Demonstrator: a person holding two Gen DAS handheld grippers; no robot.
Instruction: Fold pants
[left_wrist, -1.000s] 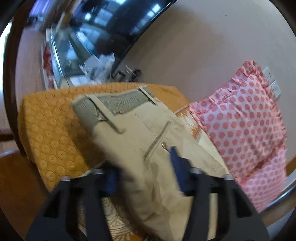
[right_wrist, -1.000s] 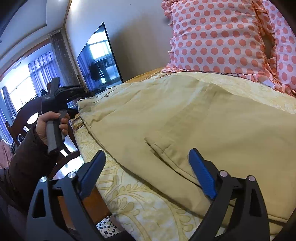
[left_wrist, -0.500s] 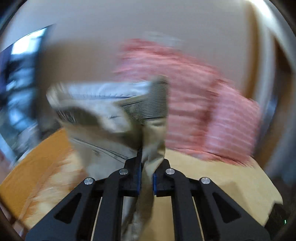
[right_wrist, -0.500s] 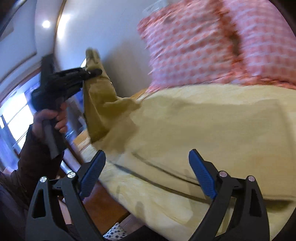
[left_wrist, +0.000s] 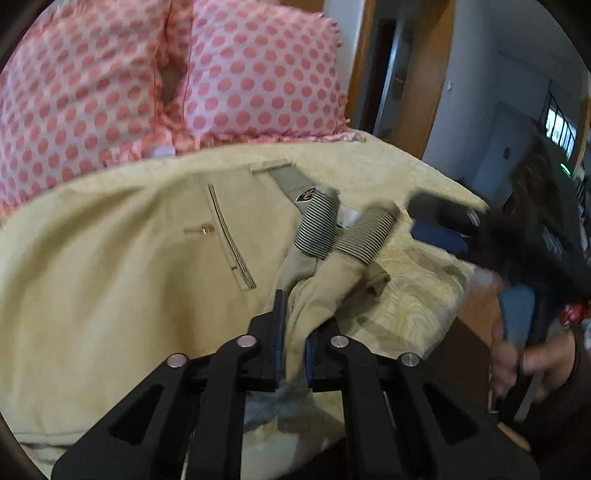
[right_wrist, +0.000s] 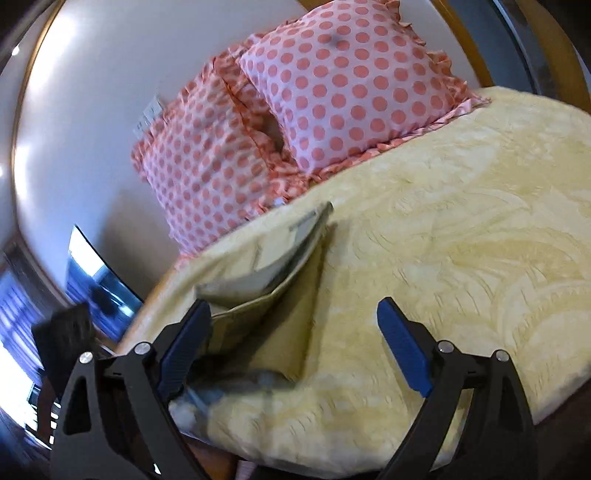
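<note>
Between the left hand-held gripper (left_wrist: 293, 345) pads, bunched pants (left_wrist: 122, 273) fabric

The bed (right_wrist: 480, 229) wears a pale yellow patterned cover. Tan pants (left_wrist: 110, 266) lie spread across it, and two pink polka-dot pillows (right_wrist: 332, 85) lean at its head against the wall.

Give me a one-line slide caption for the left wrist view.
Left gripper shut on khaki pants, striped waistband lining showing, on a yellow bedspread below polka-dot pillows.
</note>
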